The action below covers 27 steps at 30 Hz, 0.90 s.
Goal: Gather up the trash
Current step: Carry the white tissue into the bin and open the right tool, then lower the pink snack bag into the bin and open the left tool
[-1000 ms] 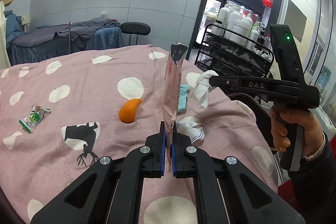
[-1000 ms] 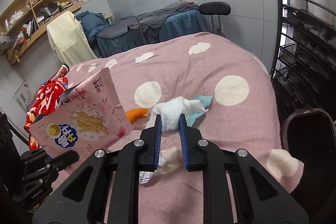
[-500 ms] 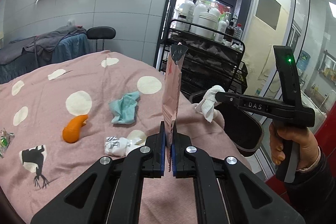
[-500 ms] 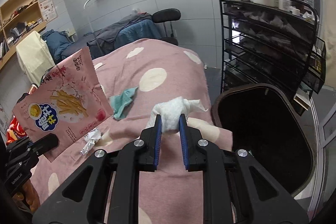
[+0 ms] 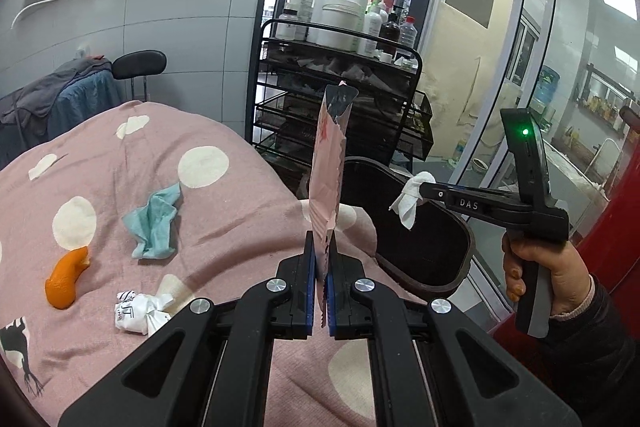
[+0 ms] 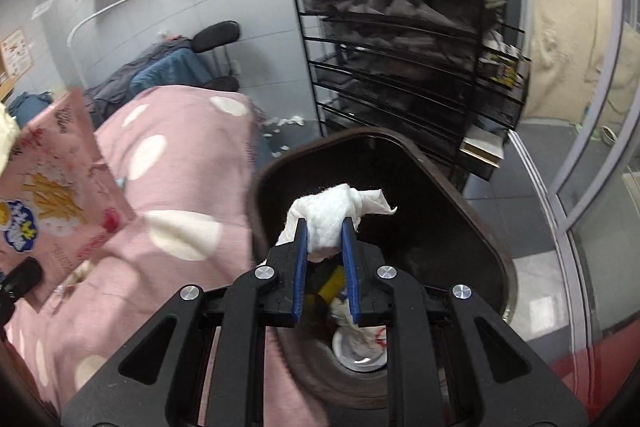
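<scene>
Both hands swung from bed to dark oval plastic bin (image 6: 472, 227): right claw (image 6: 325, 239) now above it clamping crumpled white tissue (image 6: 332, 215), release due; left claw (image 5: 320, 259) shut on pink foil snack bag (image 5: 327, 183).

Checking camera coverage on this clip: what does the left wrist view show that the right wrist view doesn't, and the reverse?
Only the left wrist view shows the trash left on the pink blanket: an orange peel, a teal cloth and a crumpled white wrapper. It also shows the hand holding the right claw.

Only the right wrist view looks down into the bin, where trash already lies at the bottom, and shows the snack bag's printed face.

Both show the snack bag in the left claw, the white tissue in the right claw, the bin and the black rack.
</scene>
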Available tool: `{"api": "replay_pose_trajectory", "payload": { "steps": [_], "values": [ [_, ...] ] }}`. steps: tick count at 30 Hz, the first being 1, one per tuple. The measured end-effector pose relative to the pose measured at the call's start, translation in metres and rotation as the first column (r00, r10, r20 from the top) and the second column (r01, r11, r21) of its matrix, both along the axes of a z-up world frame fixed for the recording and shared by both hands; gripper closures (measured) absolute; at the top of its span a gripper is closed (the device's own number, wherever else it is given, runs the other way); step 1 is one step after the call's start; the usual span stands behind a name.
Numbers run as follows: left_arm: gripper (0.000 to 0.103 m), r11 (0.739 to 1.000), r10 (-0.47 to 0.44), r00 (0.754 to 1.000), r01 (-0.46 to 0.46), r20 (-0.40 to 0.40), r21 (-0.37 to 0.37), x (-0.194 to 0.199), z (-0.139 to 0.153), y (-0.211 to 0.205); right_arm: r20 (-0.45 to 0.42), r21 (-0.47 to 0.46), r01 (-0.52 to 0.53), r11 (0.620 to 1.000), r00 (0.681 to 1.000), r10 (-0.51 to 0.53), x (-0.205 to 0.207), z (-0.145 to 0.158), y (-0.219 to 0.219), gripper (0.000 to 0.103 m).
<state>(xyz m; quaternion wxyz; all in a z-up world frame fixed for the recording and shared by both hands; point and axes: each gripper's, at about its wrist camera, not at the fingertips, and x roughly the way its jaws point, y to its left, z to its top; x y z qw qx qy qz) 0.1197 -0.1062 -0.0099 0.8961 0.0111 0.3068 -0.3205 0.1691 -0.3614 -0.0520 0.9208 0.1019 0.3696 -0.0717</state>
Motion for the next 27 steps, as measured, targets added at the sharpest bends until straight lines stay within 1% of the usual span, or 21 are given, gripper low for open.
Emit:
{"api": "replay_pose_trajectory", "payload": {
  "steps": [5, 9, 16, 17, 18, 19, 20, 22, 24, 27],
  "values": [
    [0.098, 0.999, -0.032, 0.999, 0.032, -0.016, 0.002, 0.004, -0.001, -0.016, -0.066, -0.015, 0.062, 0.998, 0.996, -0.063, 0.006, -0.028, -0.028, 0.085],
    [0.098, 0.999, -0.054, 0.998, 0.054, -0.023, 0.006, 0.004, -0.002, -0.026, -0.13, -0.011, 0.104, 0.994, 0.986, -0.105, 0.015, -0.055, -0.048, 0.085],
    [0.098, 0.996, -0.086, 0.995, 0.087, -0.044, 0.017, 0.006, -0.005, -0.043, -0.203, -0.01, 0.143, 0.99, 0.969, -0.142, 0.022, -0.086, -0.064, 0.085],
    [0.098, 0.996, -0.091, 0.995, 0.092, -0.046, 0.022, 0.006, -0.006, -0.046, -0.21, -0.011, 0.148, 0.989, 0.967, -0.147, 0.023, -0.089, -0.065, 0.084],
    [0.098, 0.995, -0.093, 0.994, 0.095, -0.048, 0.025, 0.007, -0.006, -0.048, -0.219, -0.01, 0.151, 0.989, 0.964, -0.149, 0.023, -0.092, -0.066, 0.081],
    [0.098, 0.995, -0.099, 0.994, 0.1, -0.052, 0.026, 0.007, -0.007, -0.051, -0.223, -0.009, 0.153, 0.988, 0.963, -0.151, 0.023, -0.094, -0.066, 0.075],
    [0.098, 0.994, -0.103, 0.993, 0.105, -0.057, 0.026, 0.007, -0.008, -0.053, -0.223, -0.006, 0.159, 0.987, 0.962, -0.156, 0.022, -0.096, -0.067, 0.063],
    [0.098, 0.993, -0.111, 0.992, 0.113, -0.063, 0.028, 0.009, -0.009, -0.057, -0.212, 0.002, 0.166, 0.986, 0.964, -0.162, 0.019, -0.096, -0.067, 0.053],
    [0.098, 0.992, -0.116, 0.991, 0.119, -0.065, 0.033, 0.01, -0.01, -0.06, -0.201, 0.002, 0.164, 0.986, 0.966, -0.161, 0.015, -0.094, -0.065, 0.053],
    [0.098, 0.991, -0.126, 0.99, 0.129, -0.07, 0.034, 0.012, -0.011, -0.067, -0.178, 0.012, 0.161, 0.987, 0.971, -0.157, 0.008, -0.088, -0.061, 0.047]
  ]
}}
